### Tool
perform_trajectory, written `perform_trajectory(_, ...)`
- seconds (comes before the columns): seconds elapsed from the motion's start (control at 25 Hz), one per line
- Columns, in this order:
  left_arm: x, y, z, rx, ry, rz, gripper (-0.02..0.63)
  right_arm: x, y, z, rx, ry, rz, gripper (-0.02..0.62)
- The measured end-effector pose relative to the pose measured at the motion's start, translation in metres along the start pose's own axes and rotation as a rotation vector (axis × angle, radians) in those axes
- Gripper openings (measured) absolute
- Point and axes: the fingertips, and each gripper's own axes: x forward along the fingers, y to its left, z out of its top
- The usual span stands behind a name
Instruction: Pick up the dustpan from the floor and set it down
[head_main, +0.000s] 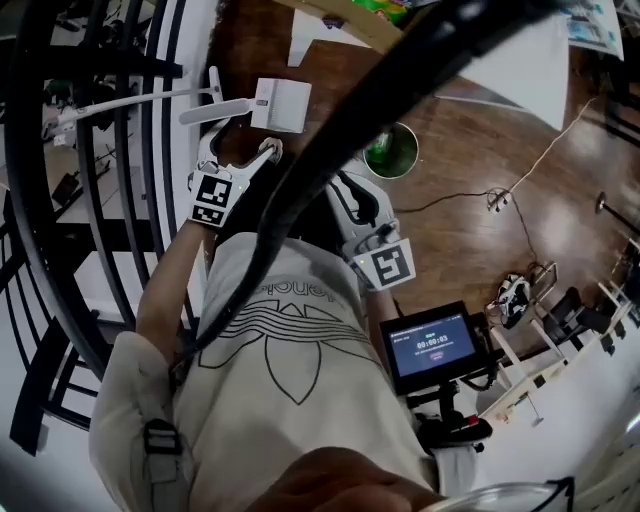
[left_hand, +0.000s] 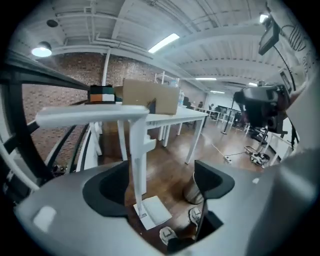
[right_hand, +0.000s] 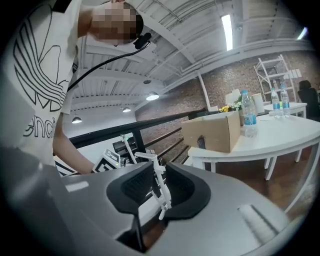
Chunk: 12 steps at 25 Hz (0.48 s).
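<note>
— How were the arms held?
— The bare left forearm (head_main: 165, 275) stretched forward. The left gripper (left_hand: 162, 172) had its jaws wide apart and clamped nothing. The dustpan (left_hand: 137, 150) pole stood in that gap, close to the jaw at nine o'clock. The right gripper (right_hand: 159, 170) sat at four o'clock of the left one, jaws parted only narrowly and empty, the dustpan showing well beyond them.
— And the count?
— Two grippers. One dustpan, upright on the wood floor (head_main: 450, 230) at one o'clock of the left gripper. One metal bin (head_main: 391, 150) at four o'clock of the dustpan
</note>
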Motion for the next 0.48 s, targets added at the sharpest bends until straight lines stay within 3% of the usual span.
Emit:
perform_trajectory(0.12,0.022,0.031,-0.027,-0.018,0.003,0.054,0.463,0.008,0.004,-0.022,0.034,0.041,0.001,0.078)
perform_trajectory(0.28,0.058,0.03,-0.018,0.031,-0.029,-0.019,0.46,-0.006,0.009,-0.026,0.061,0.067,-0.006,0.074)
perform_trajectory(0.48,0.091,0.04,-0.001,0.104,-0.083,-0.006,0.385,-0.022,0.002,-0.032,0.073,0.113,-0.067,0.072)
